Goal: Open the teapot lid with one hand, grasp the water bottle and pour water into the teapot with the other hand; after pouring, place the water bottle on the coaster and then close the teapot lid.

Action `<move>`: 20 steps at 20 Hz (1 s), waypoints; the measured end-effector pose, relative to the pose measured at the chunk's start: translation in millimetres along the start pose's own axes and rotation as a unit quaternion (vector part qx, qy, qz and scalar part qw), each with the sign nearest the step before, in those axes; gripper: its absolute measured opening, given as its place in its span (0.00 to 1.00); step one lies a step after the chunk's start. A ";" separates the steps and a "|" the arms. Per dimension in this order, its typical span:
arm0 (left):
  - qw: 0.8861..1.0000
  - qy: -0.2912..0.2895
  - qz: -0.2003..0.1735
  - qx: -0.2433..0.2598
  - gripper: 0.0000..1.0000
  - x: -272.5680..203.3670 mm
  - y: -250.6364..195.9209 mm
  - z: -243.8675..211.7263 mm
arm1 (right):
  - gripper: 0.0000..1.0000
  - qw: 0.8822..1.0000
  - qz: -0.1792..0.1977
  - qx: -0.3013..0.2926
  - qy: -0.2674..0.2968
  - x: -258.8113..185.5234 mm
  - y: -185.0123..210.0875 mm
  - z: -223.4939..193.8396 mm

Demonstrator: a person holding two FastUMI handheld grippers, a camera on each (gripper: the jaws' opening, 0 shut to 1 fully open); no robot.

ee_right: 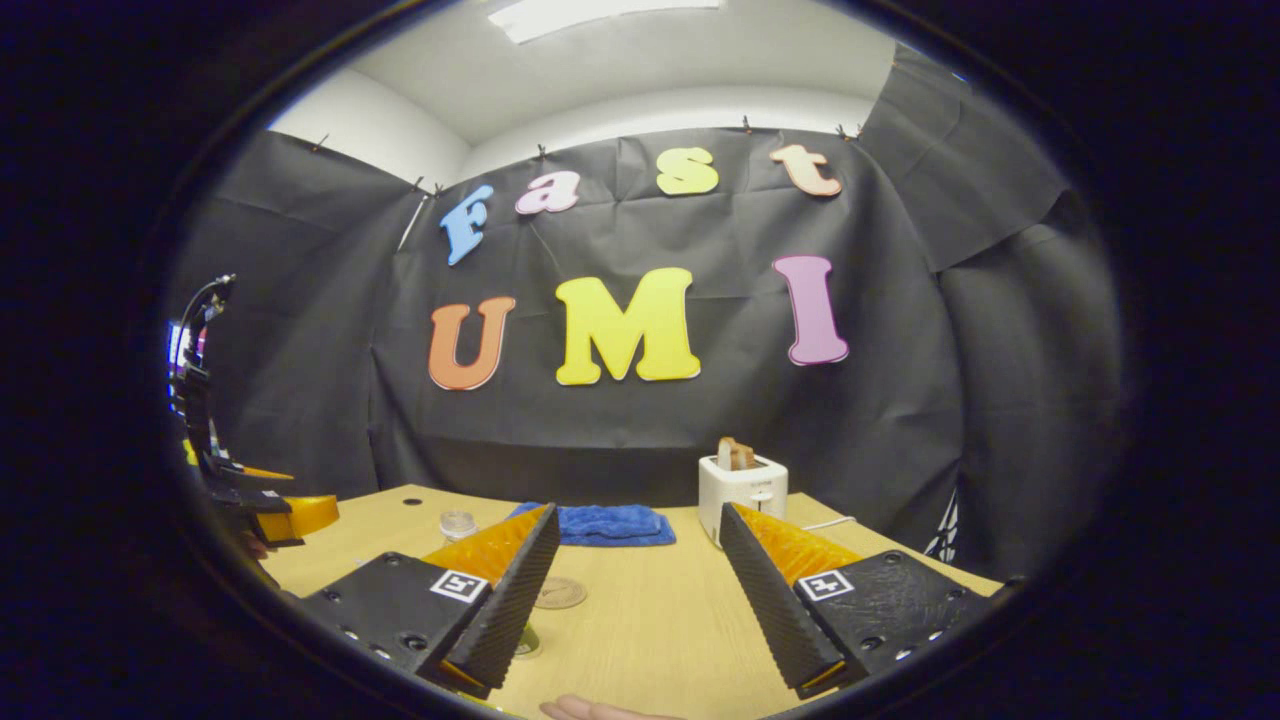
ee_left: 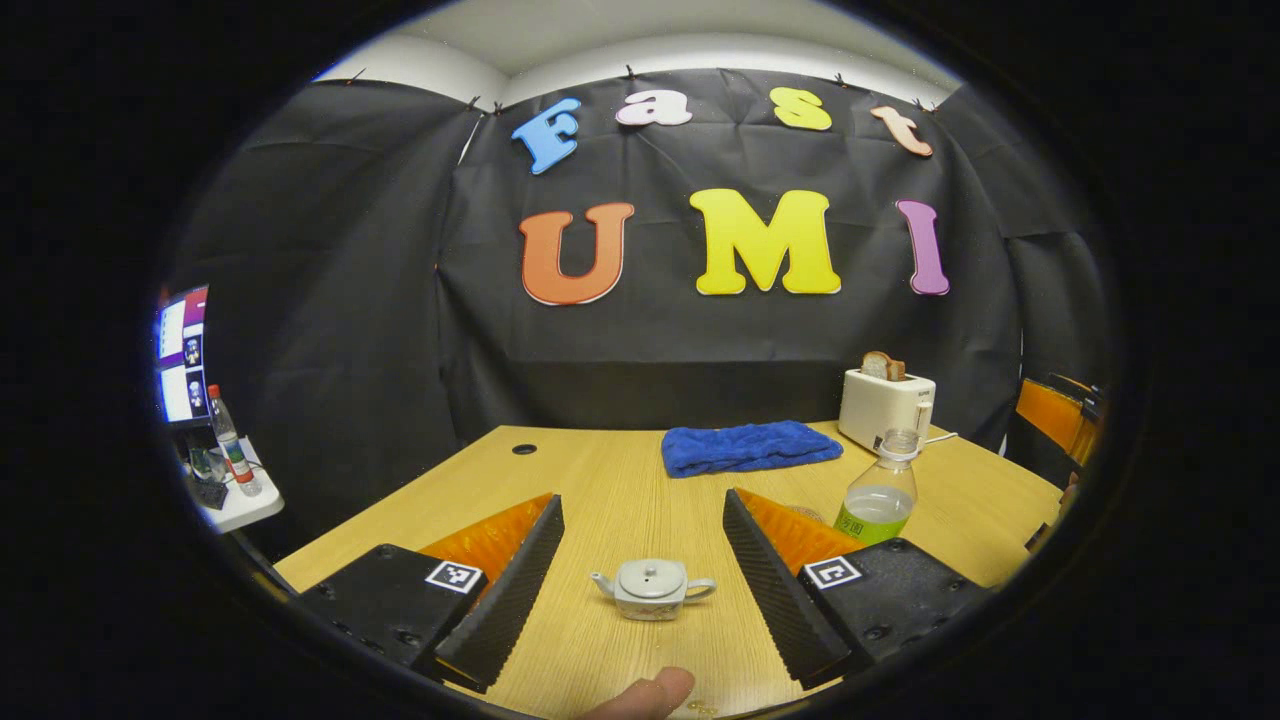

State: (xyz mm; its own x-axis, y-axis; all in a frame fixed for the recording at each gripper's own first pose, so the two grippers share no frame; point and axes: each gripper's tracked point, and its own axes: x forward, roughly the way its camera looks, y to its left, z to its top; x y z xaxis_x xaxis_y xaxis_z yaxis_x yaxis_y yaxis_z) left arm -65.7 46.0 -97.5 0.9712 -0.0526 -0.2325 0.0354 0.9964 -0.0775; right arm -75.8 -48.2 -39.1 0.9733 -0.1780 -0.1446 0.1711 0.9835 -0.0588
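Note:
A small white teapot [ee_left: 651, 588] with its lid on stands on the wooden table [ee_left: 600, 480], low between the fingers of my open left gripper [ee_left: 640, 498], which touch nothing. To its right stands a clear water bottle [ee_left: 880, 490] with a green label, partly behind the right finger. In the right gripper view, my right gripper [ee_right: 637, 512] is open and holds nothing. The bottle's clear neck [ee_right: 458, 523] peeks over its left finger. A round tan coaster [ee_right: 560, 593] lies on the table beside that finger. My left gripper [ee_right: 255, 505] shows at the far left.
A folded blue towel [ee_left: 745, 447] and a white toaster [ee_left: 885, 405] holding bread sit at the back of the table. A side desk [ee_left: 235, 505] with a monitor and another bottle stands at the left. A person's fingertip [ee_left: 650, 690] shows at the bottom.

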 end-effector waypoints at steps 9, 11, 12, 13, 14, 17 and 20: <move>0.999 0.049 -0.009 -0.018 1.00 36.1 -0.8 -55.0 | 0.96 0.997 0.017 0.009 0.070 20.1 1.1 -61.2; 0.998 0.059 -0.010 -0.011 0.99 41.6 -1.9 -64.4 | 0.96 0.995 0.021 0.023 0.093 22.2 -1.2 -73.8; 0.998 0.062 -0.008 -0.005 0.97 42.6 -1.0 -68.2 | 0.94 0.994 0.029 0.032 0.101 21.6 0.0 -76.9; 0.998 0.061 -0.010 -0.001 0.96 44.6 -1.0 -69.6 | 0.96 0.993 0.041 0.039 0.106 20.3 3.7 -80.1; 0.998 0.062 -0.015 -0.001 0.92 46.3 -3.7 -72.1 | 0.96 0.992 0.049 0.041 0.108 20.2 5.6 -81.3; 0.997 0.062 -0.037 -0.002 0.81 53.0 -16.7 -76.6 | 0.96 0.993 0.057 0.031 0.101 15.9 7.2 -82.0; 0.997 0.071 -0.043 -0.006 0.65 61.0 -21.2 -85.8 | 0.96 0.993 0.060 0.017 0.097 13.8 9.0 -82.7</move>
State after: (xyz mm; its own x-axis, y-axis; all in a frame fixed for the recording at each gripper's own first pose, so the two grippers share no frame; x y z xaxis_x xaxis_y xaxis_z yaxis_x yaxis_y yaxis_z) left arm -27.3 16.0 -193.2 0.9217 -0.1469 -0.3589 0.1131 0.9871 -0.1137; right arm -73.4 -44.4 -123.3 0.9397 -0.0593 -0.3369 0.0643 0.9979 0.0037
